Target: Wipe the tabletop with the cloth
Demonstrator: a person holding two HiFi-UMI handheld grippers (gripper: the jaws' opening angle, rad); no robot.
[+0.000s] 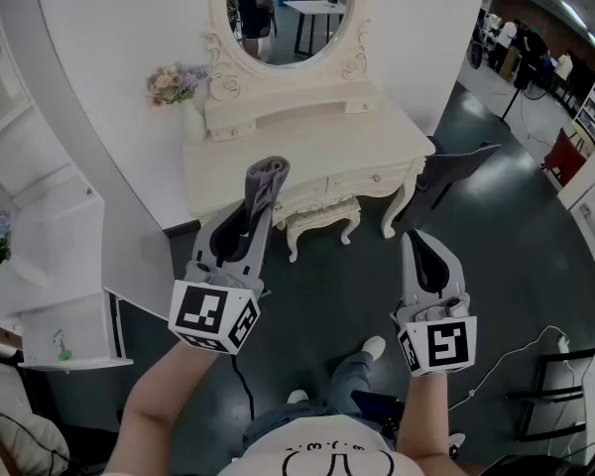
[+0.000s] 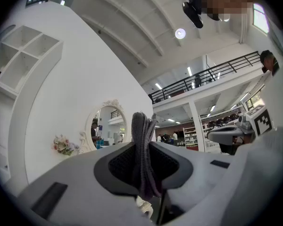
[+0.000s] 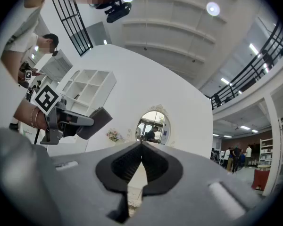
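Observation:
A folded grey cloth sticks up out of my left gripper, whose jaws are shut on it. In the left gripper view the cloth stands upright between the dark pads. My right gripper is held lower and to the right, shut with nothing in it; its pads meet at the tip. Both are raised over the dark floor, short of the cream dressing table's top. The right gripper view shows the left gripper at its left.
An oval mirror and a bunch of flowers stand on the table's back. A cream stool sits under it. White shelves are at the left. A dark grey object and a floor cable lie at the right.

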